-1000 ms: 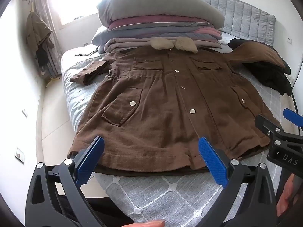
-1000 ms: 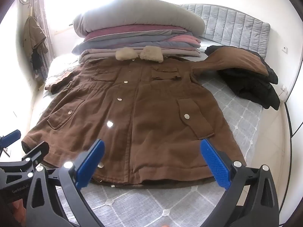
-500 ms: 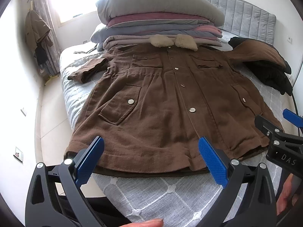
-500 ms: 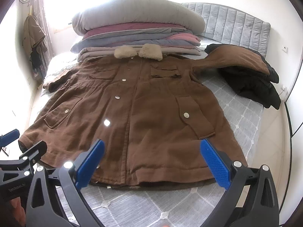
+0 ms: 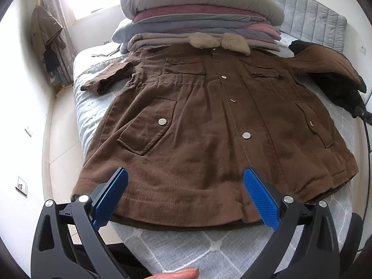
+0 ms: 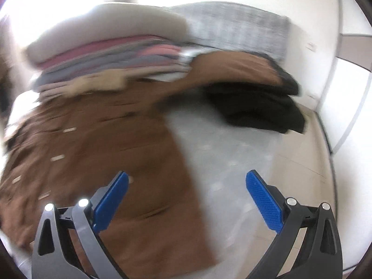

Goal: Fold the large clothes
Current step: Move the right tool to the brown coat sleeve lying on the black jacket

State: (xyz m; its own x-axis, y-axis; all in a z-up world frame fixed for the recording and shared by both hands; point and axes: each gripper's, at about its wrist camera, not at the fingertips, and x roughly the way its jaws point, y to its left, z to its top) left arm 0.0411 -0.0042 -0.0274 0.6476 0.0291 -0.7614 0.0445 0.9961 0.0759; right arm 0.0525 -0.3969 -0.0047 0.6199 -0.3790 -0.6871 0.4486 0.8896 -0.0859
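Observation:
A large brown coat (image 5: 209, 125) with a beige fur collar (image 5: 218, 43) lies front-up and spread flat on the grey quilted bed (image 5: 209, 246). Its left sleeve (image 5: 107, 79) lies out to the side; its right sleeve (image 5: 325, 62) rests on a black garment. My left gripper (image 5: 184, 197) is open and empty, just above the coat's hem. My right gripper (image 6: 186, 200) is open and empty over the coat's right edge (image 6: 181, 162), in a motion-blurred view. The coat (image 6: 93, 162) fills the left of that view.
A stack of folded bedding and pillows (image 5: 200, 16) sits behind the collar. A black garment (image 5: 344, 93) lies at the bed's right side, also in the right wrist view (image 6: 260, 107). Floor (image 5: 60, 139) runs along the bed's left; a jacket (image 5: 46, 34) hangs by the window.
My right gripper has swung quickly to the right, toward the coat's right edge, and its view is now blurred. It has left the left wrist view. My left gripper has edged forward over the hem.

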